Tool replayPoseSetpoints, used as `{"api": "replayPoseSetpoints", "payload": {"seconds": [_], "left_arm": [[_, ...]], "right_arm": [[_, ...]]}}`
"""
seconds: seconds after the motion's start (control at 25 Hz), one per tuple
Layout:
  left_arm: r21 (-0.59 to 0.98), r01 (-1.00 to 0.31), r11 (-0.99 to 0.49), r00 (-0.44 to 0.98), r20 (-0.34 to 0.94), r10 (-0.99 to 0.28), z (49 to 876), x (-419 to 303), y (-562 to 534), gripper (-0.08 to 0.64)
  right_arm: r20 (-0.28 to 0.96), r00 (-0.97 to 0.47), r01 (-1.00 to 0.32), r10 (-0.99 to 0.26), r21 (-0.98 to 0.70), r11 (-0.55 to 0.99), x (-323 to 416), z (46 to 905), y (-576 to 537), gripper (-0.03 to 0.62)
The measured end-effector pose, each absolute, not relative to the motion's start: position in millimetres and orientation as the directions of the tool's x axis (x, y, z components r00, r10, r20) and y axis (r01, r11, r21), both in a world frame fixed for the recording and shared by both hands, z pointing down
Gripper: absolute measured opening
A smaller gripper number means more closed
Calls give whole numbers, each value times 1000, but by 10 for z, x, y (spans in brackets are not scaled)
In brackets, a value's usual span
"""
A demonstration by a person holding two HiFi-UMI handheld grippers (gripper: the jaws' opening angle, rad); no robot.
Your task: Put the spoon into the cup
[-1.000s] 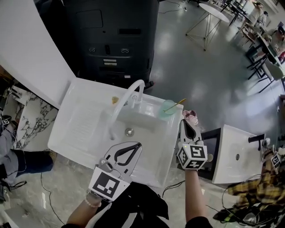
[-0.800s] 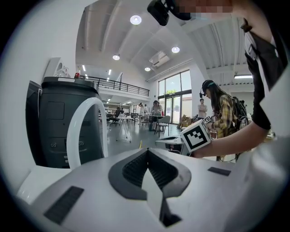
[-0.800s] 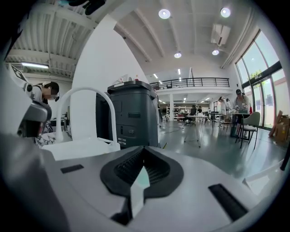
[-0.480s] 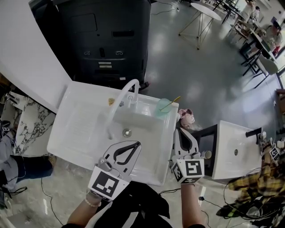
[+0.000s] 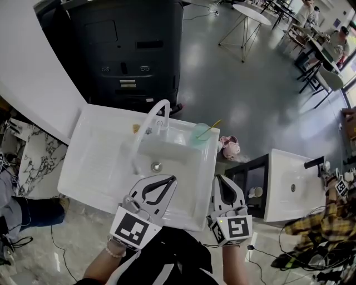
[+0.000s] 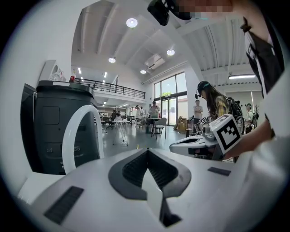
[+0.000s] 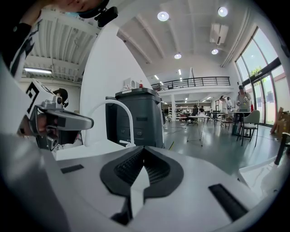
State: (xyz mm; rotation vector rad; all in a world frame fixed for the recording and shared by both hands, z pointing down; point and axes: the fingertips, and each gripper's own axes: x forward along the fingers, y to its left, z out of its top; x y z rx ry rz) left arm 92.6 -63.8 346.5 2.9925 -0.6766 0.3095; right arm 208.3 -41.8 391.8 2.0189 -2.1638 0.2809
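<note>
Both claws pressed together and empty; spoon sits in the cup at the sink's far right corner.

We hold the left claw (image 5: 171,180) over the near rim of the sink (image 5: 100,161) and the right claw (image 5: 218,180) by its right edge, both nearly level, forearms extended. Dark ribbed pads (image 7: 129,168) meet at the tips. The thin yellow-handled spoon (image 5: 211,126) leans in the translucent pale-green cup (image 5: 200,132), right of the arched white faucet (image 5: 149,125) on glossy white moulding.

1. A big open work hall: polished grey floor (image 5: 245,94), high ceiling with round lights (image 7: 163,16), railed upper gallery (image 7: 195,81), tall windows (image 6: 174,97).
2. Free-standing white sink units (image 5: 94,161), loose cables (image 5: 303,270), tables (image 5: 247,14) and chairs (image 5: 329,79) suggest a test lab.
</note>
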Motion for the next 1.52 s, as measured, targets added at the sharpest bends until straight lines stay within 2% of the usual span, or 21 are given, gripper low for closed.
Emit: {"api": "replayPoseSetpoints", "payload": {"seconds": [1.52], "left_arm": [[18, -426, -905, 884, 221, -412, 3510, 784, -645, -3]], "right_arm": [[285, -90, -996, -954, -9, 91, 1762, 3977, -432, 2]]}}
